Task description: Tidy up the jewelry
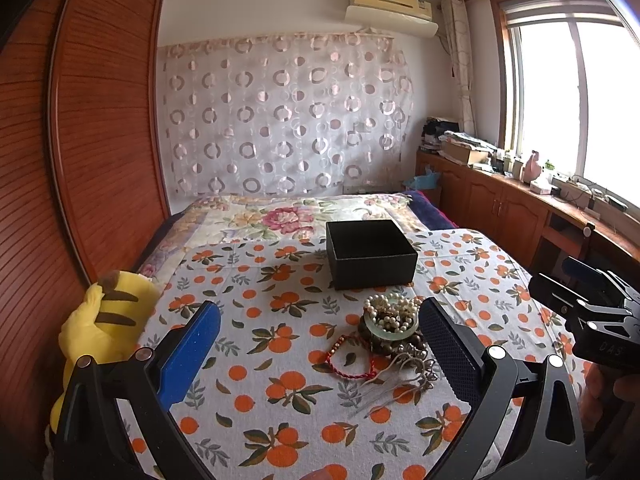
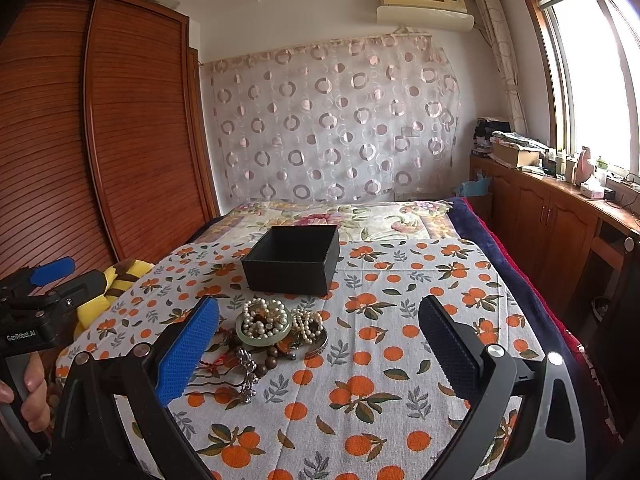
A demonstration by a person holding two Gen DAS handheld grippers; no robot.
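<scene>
A heap of jewelry (image 1: 394,328) lies on the orange-print cloth: a pearl strand (image 1: 390,312) piled on a pale green bangle (image 1: 394,334), dark wooden beads, a red cord bracelet (image 1: 346,360) and silver hairpins (image 1: 400,380). Behind it stands an open black box (image 1: 370,252), seemingly with nothing inside. My left gripper (image 1: 320,354) is open, hovering just short of the heap. In the right wrist view the heap (image 2: 272,332) and the box (image 2: 294,260) sit left of centre. My right gripper (image 2: 320,354) is open, its blue finger (image 2: 188,354) beside the hairpins (image 2: 240,376).
A yellow striped plush toy (image 1: 104,320) lies at the cloth's left edge by the wooden wardrobe (image 1: 104,120). The bed's floral blanket (image 1: 288,212) stretches behind the box. Low wooden cabinets (image 1: 500,200) with clutter run along the right under the window. A hand (image 2: 34,392) holds the left gripper's handle.
</scene>
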